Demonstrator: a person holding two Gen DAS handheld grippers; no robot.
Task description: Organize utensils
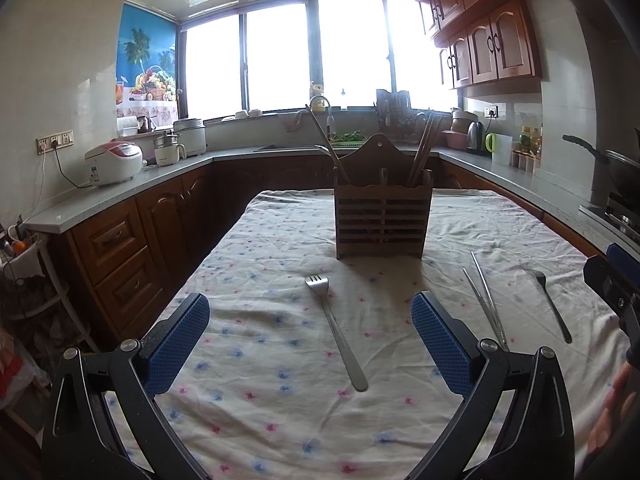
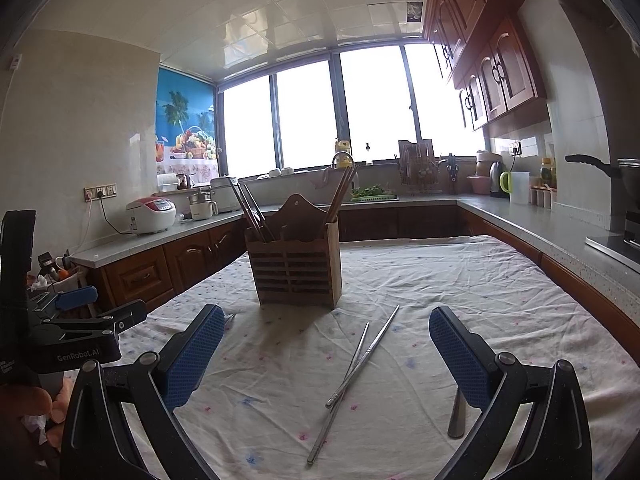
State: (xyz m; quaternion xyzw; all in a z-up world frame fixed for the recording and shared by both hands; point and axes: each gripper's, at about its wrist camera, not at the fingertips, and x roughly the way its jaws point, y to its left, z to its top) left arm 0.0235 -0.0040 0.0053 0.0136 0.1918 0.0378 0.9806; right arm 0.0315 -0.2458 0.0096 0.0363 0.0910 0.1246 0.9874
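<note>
A wooden utensil holder [image 1: 383, 212] [image 2: 296, 264] stands on the cloth-covered table [image 1: 280, 400], with brown chopsticks and long-handled utensils sticking out of it. A metal fork [image 1: 336, 332] lies on the cloth between the fingers of my open left gripper [image 1: 310, 342]. A pair of metal chopsticks [image 1: 486, 300] [image 2: 352, 376] lies crossed in front of my open right gripper [image 2: 326, 352]. A second fork [image 1: 550, 304] lies further right; its handle end [image 2: 456, 416] shows behind the right finger. Neither gripper holds anything.
Kitchen counters [image 2: 552, 228] wrap around the table on three sides, carrying a rice cooker [image 1: 114, 162], a kettle [image 2: 496, 178] and a pan [image 1: 612, 164]. The left gripper's body [image 2: 60, 332] and a hand show at the right wrist view's left edge.
</note>
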